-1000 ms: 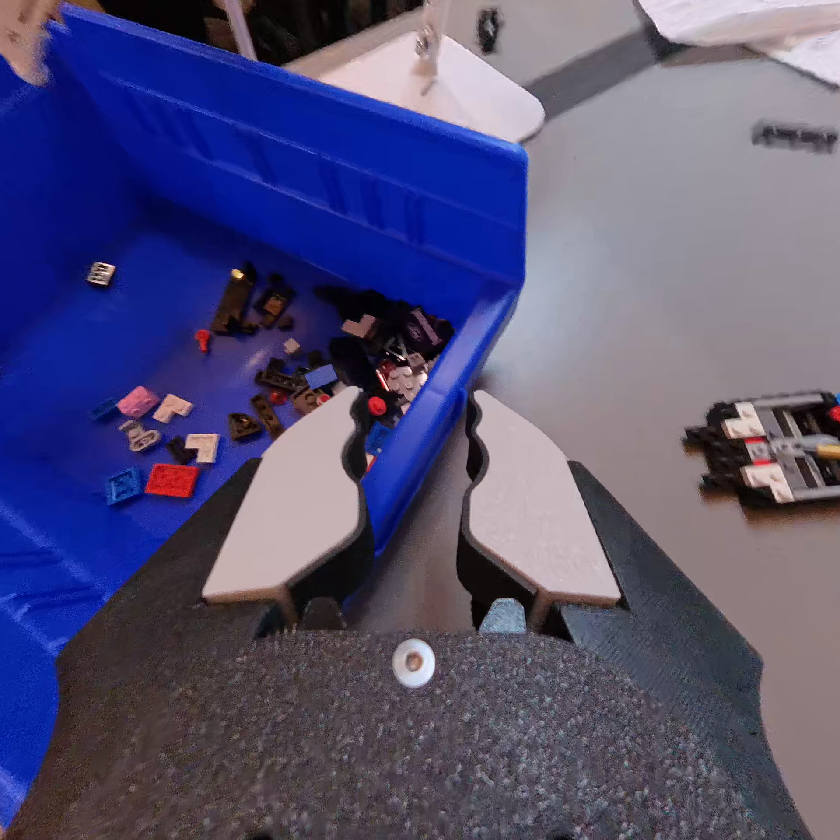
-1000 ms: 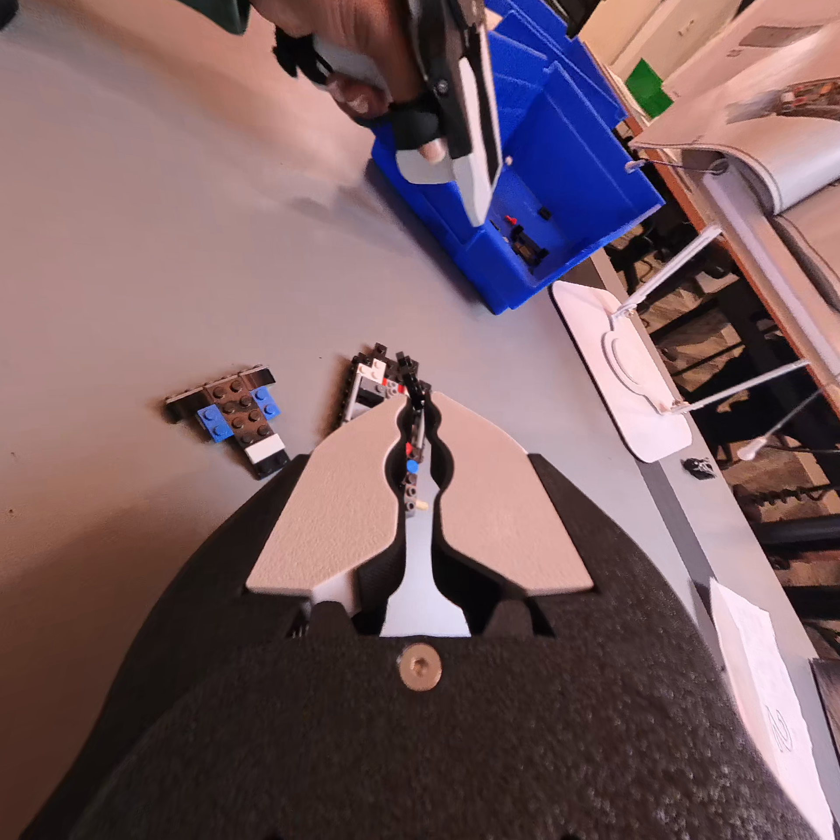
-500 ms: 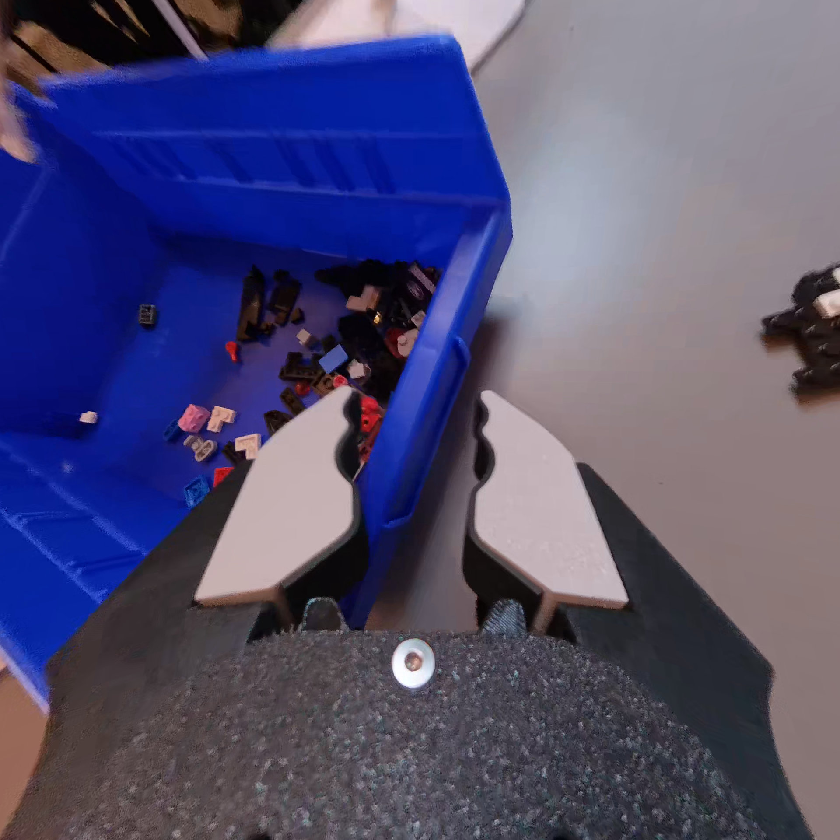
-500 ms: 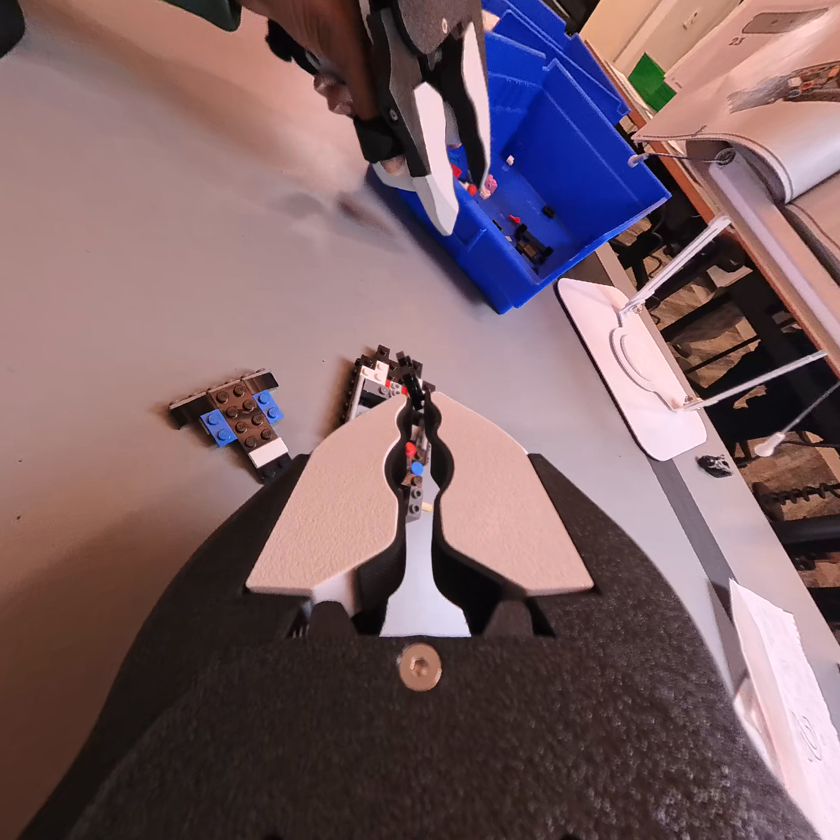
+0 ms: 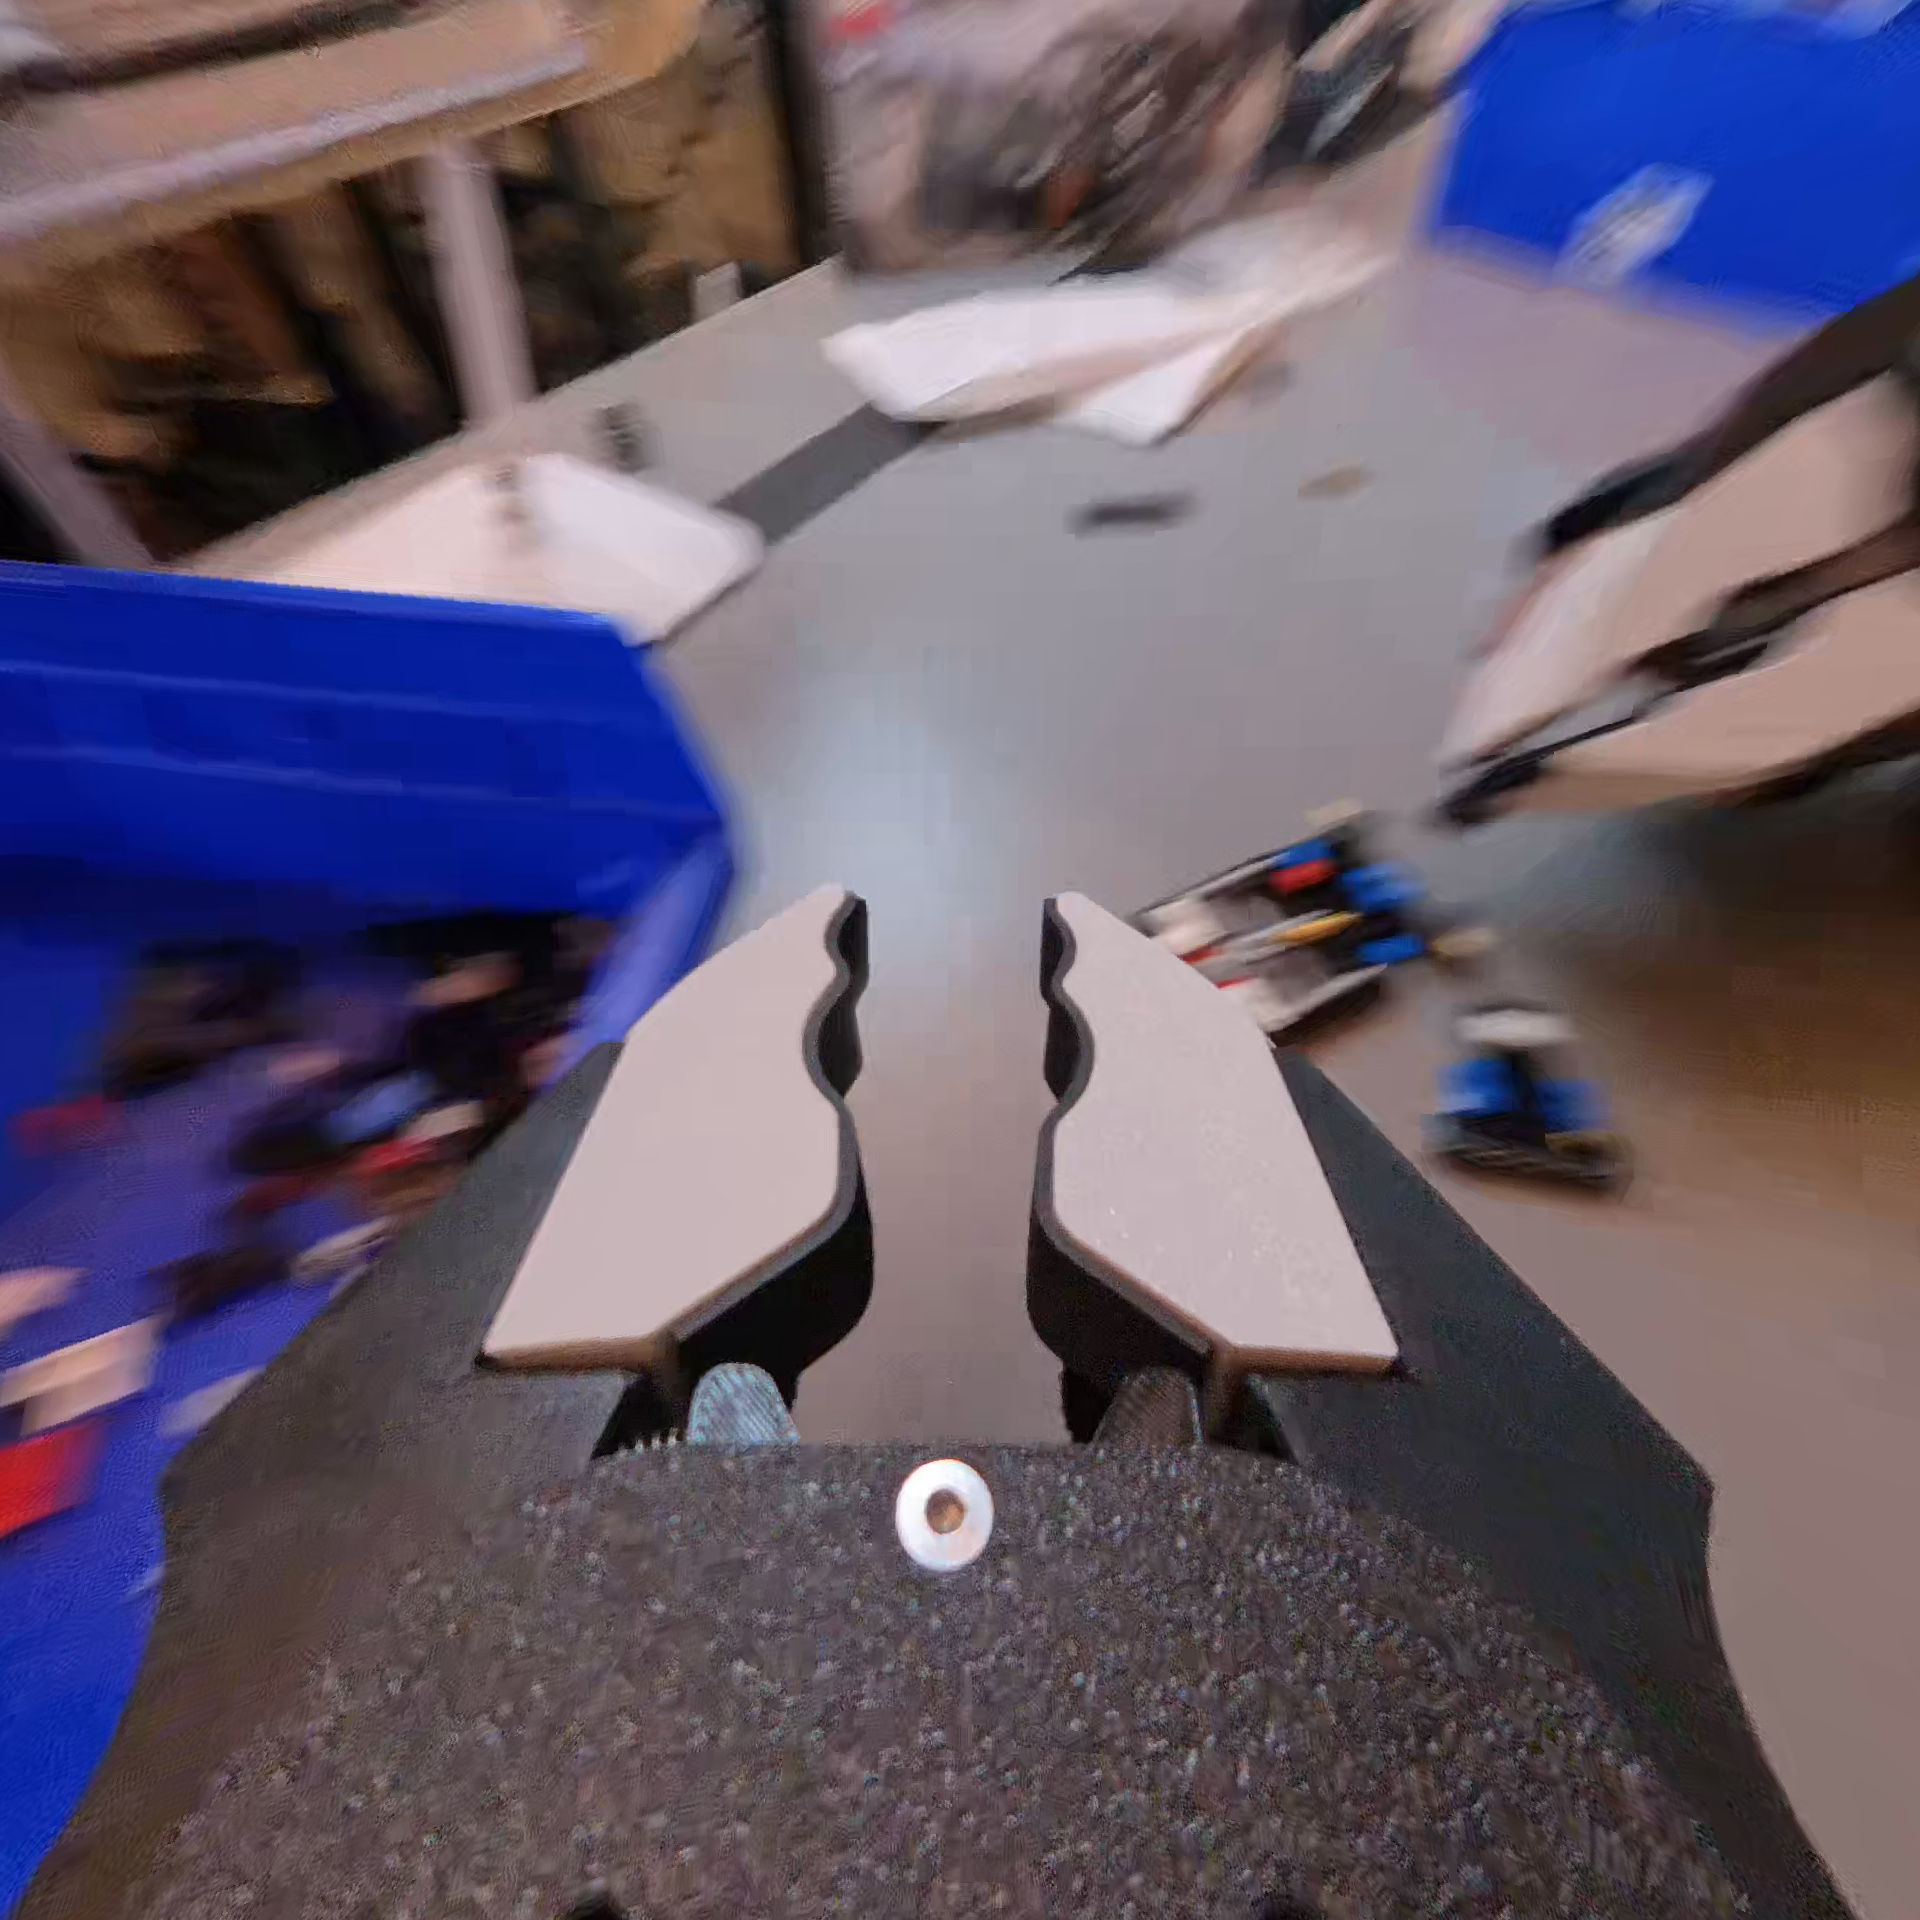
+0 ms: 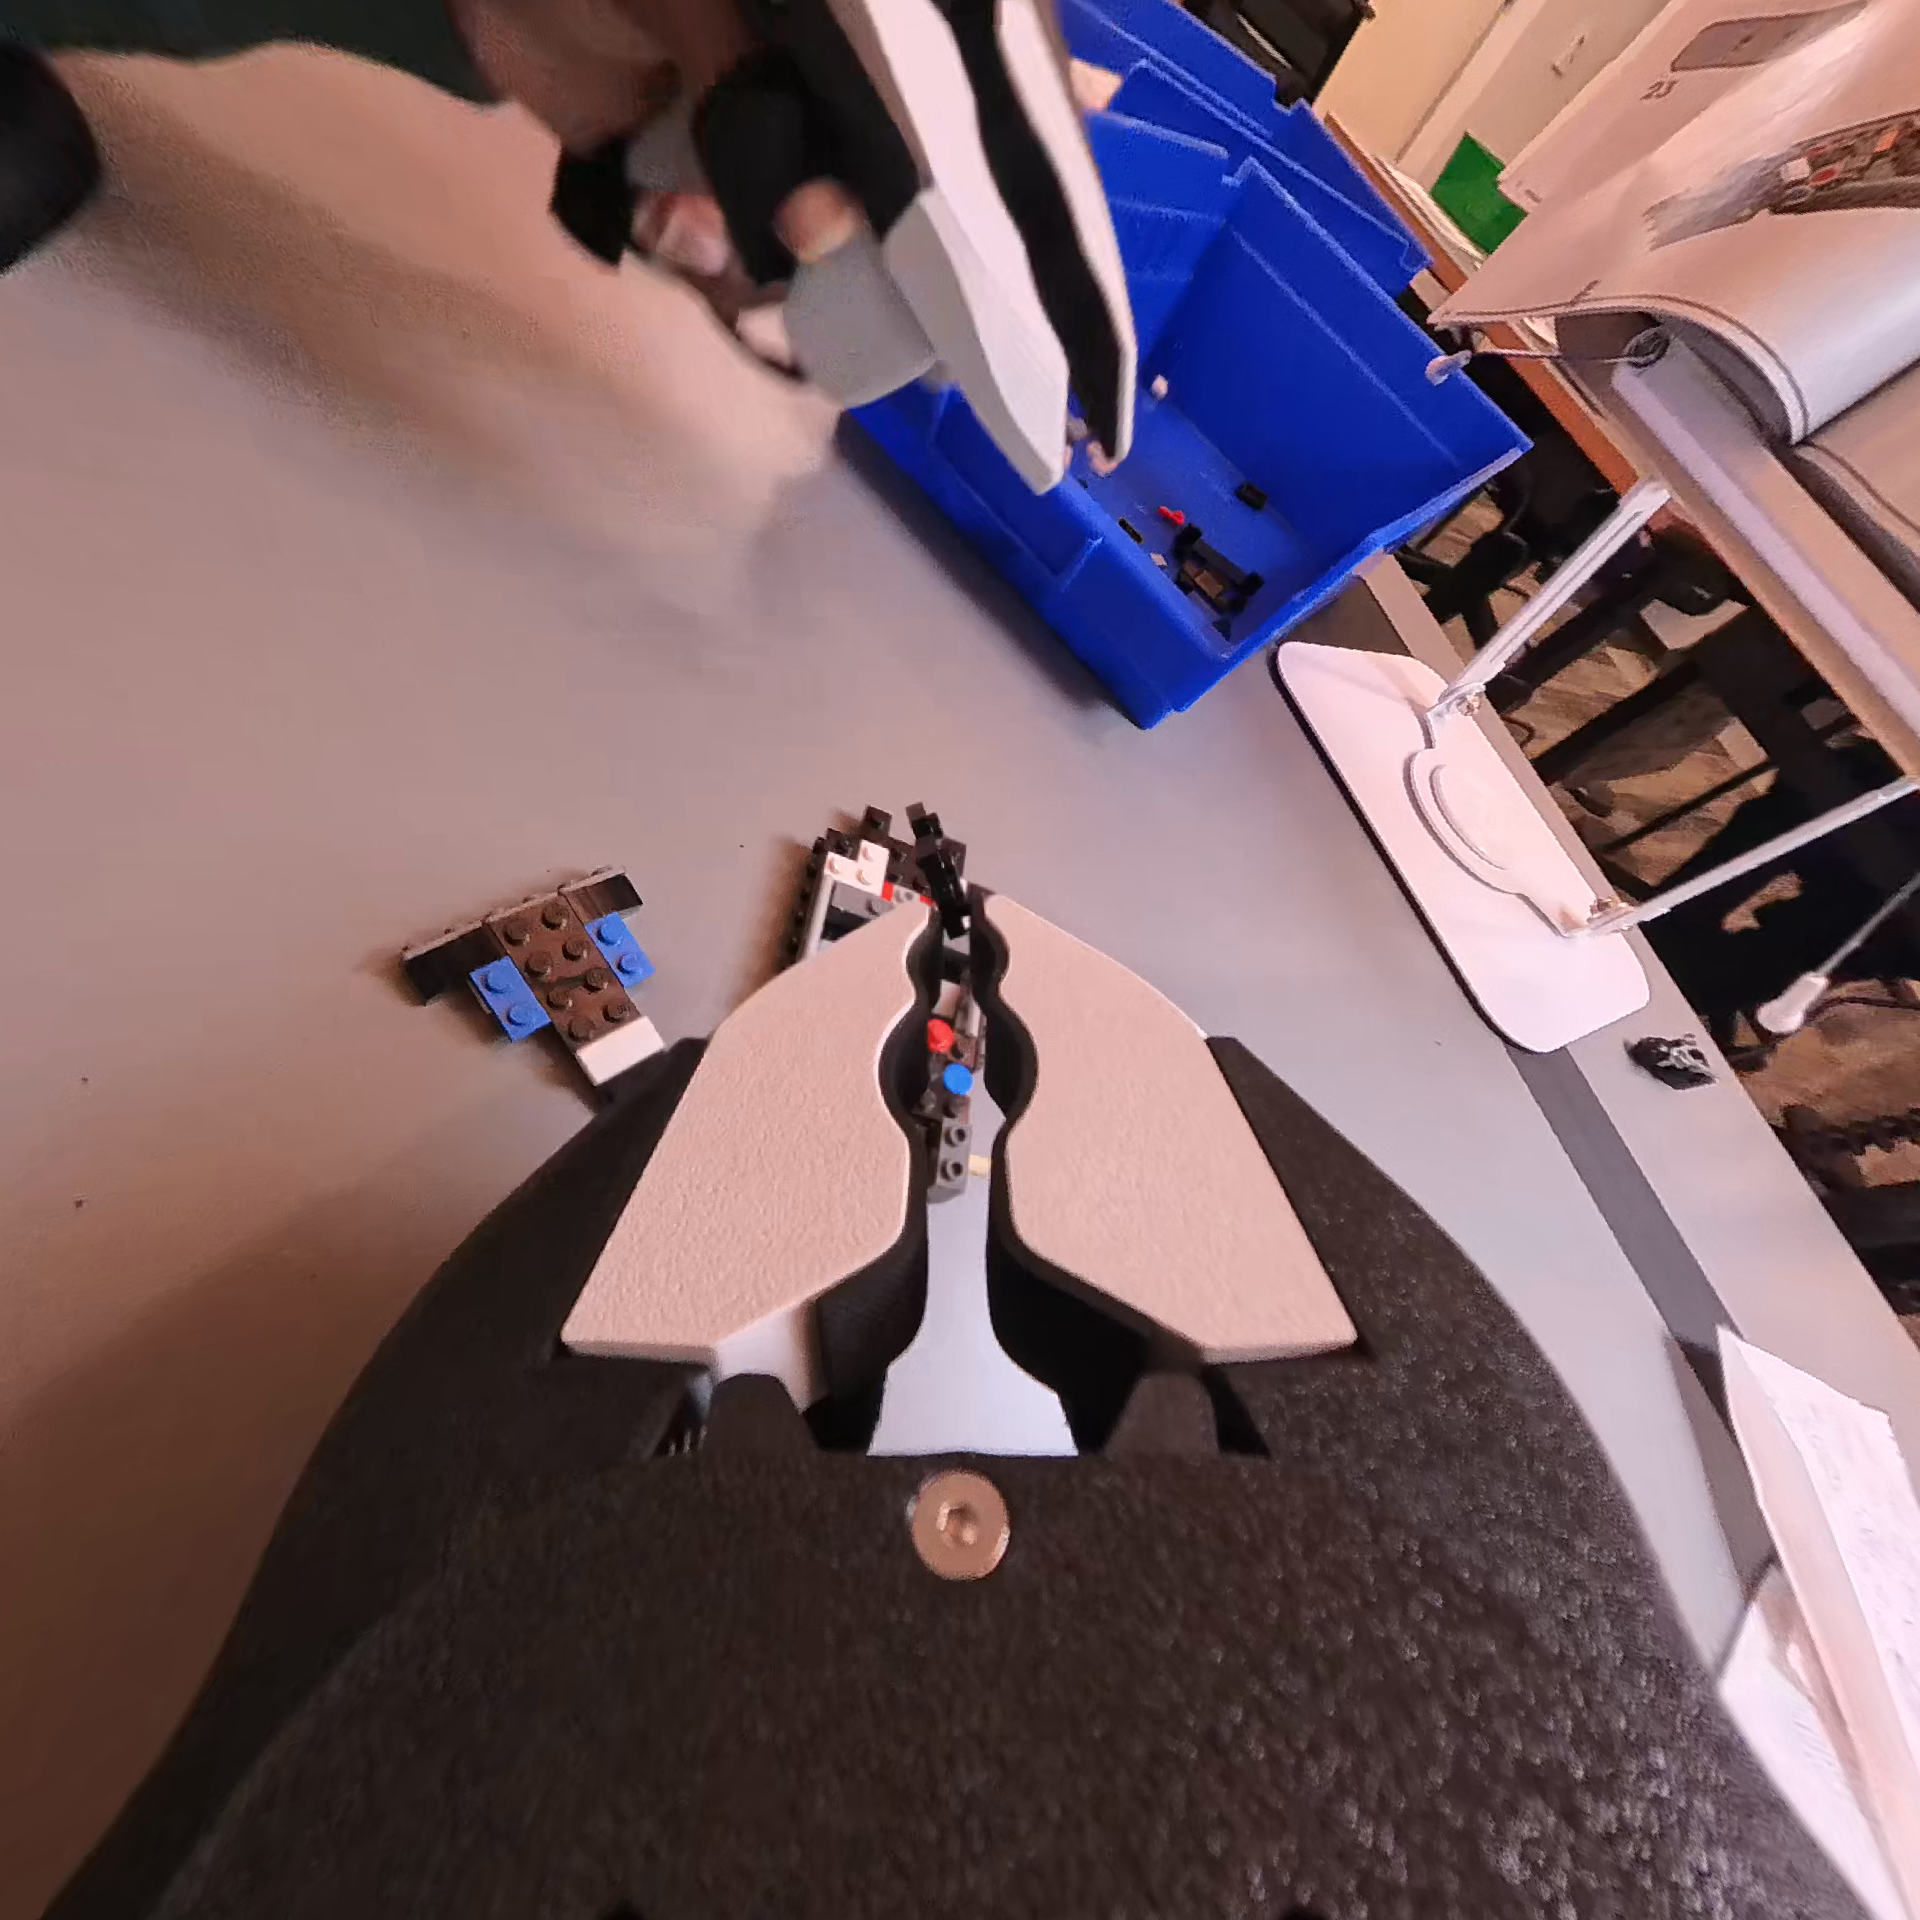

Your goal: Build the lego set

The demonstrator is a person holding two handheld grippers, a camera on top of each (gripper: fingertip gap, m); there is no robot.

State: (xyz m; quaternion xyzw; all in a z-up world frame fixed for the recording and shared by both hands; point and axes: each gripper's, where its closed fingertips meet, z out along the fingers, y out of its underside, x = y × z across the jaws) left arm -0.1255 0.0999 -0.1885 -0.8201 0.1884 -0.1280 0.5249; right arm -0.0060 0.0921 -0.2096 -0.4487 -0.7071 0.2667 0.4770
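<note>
My right gripper is shut on a black, grey and white brick build that rests on the grey table. A smaller black and blue brick piece lies just left of it. My left gripper is open and empty, in the air beside the right wall of a blue bin of loose bricks. In the right wrist view the left gripper hangs over the blue bin. The left wrist view is blurred; the brick build and the right gripper's pale fingers show at the right.
A white stand base with thin rods sits by the table's far edge, right of the bin. An open booklet lies on a raised surface beyond. A paper sheet lies at the right. A small black piece lies near the stand.
My left gripper has lifted off the bin's wall and swung up and right, blurring its view. The right gripper stays shut on the brick build.
</note>
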